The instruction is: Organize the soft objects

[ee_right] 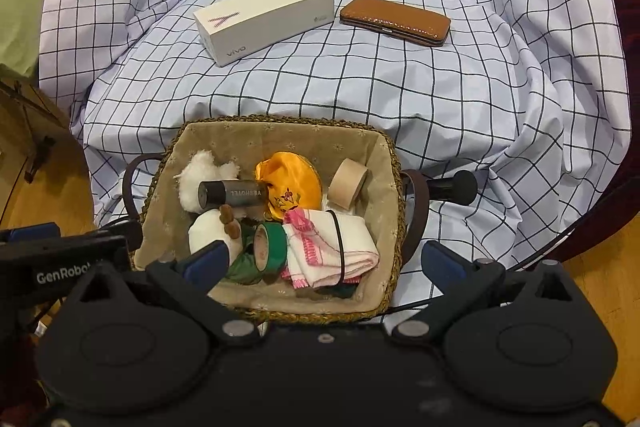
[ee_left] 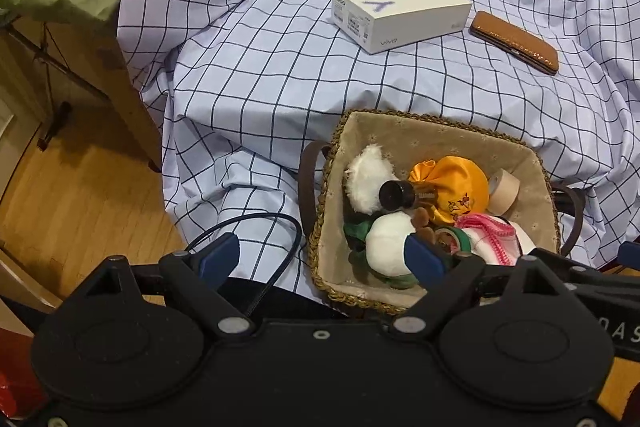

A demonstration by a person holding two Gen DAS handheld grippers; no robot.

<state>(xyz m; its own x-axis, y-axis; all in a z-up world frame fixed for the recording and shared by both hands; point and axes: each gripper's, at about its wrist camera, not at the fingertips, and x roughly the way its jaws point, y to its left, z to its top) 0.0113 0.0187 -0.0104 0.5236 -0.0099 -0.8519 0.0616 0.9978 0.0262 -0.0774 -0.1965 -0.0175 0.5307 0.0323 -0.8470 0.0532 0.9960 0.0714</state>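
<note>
The woven basket (ee_right: 394,163) sits at the near edge of the checked cloth (ee_right: 440,99), its braided rim running from about 10 o'clock round to 3 o'clock in the right wrist view. Inside it lie the soft things: a white fluffy toy (ee_right: 190,175) at 10 o'clock of the basket, an orange satin pouch (ee_right: 296,179) in the middle, a white plush ball (ee_right: 208,231) at 8 o'clock and a folded white cloth with pink stitching (ee_right: 324,247) at 5 o'clock. Among them lie a dark cylinder (ee_right: 232,193) across the toy, a beige tape roll (ee_right: 348,183) at 2 o'clock and a green tape roll (ee_right: 270,245) near the centre (hard items mixed in with the soft).

The right gripper (ee_right: 324,261) hovers over the basket's near rim with its jaws spread wide and nothing between them. The left gripper (ee_left: 324,259) hangs at the basket's 8 o'clock corner, jaws likewise wide and empty, one blue fingertip (ee_left: 424,257) over the plush ball.

Beyond the basket, at 12 o'clock, the cloth lies open up to a white box (ee_right: 264,19) and, just beside it at 1 o'clock, a brown case (ee_right: 396,21). A dark handle (ee_right: 454,187) pokes out at the basket's 3 o'clock side. Wood floor (ee_left: 80,195) shows past the cloth's 9 o'clock edge.
</note>
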